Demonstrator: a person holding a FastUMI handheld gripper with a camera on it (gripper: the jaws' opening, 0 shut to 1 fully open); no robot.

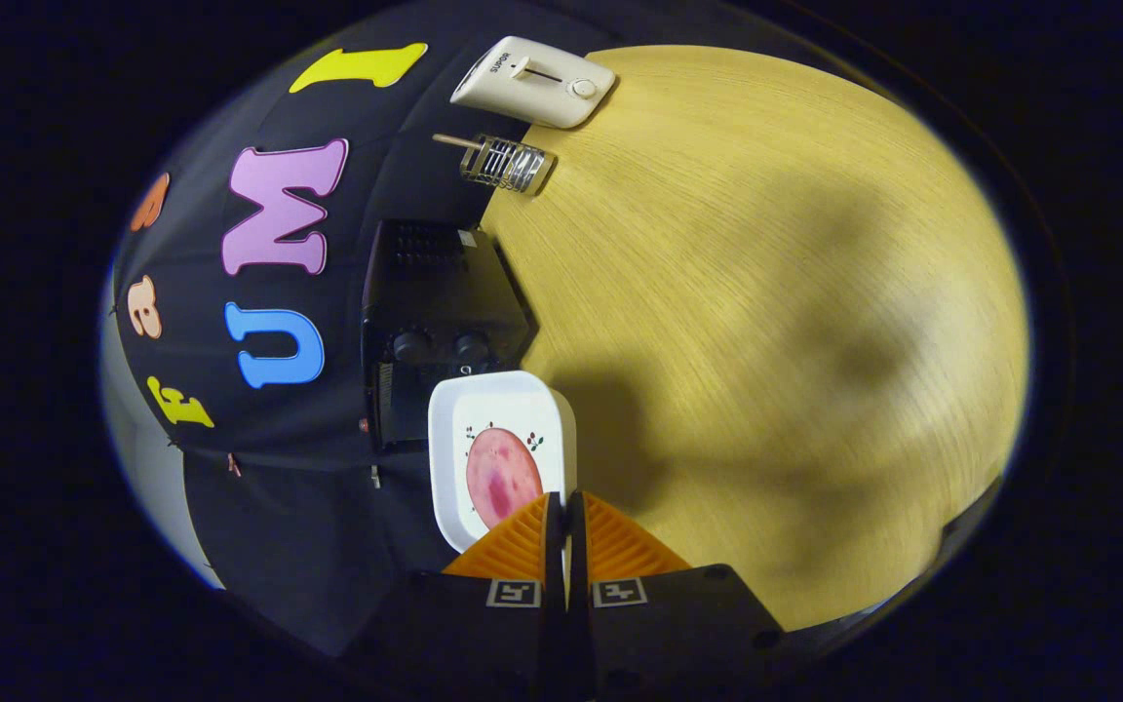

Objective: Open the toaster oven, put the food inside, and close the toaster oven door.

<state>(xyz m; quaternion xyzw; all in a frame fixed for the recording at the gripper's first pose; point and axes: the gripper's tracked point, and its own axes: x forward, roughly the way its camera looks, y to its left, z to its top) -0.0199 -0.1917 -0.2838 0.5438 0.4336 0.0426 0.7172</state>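
A white square plate (498, 390) carries a round pink slice of food (501, 475). My gripper (564, 502) is shut on the plate's near rim, with the fingers almost touching each other. The plate appears lifted, since it throws a shadow on the wooden table (766, 292) beside it. Just beyond the plate stands the black toaster oven (440, 292), with two round knobs showing above the plate's far edge. The plate hides part of the oven's front, and I cannot tell how the door stands.
Further along the booth's wall past the oven lies a small wire rack with a wooden handle (508, 164). Beyond that is a white pop-up toaster (534, 80). Bare wooden tabletop spreads wide on the side away from the wall.
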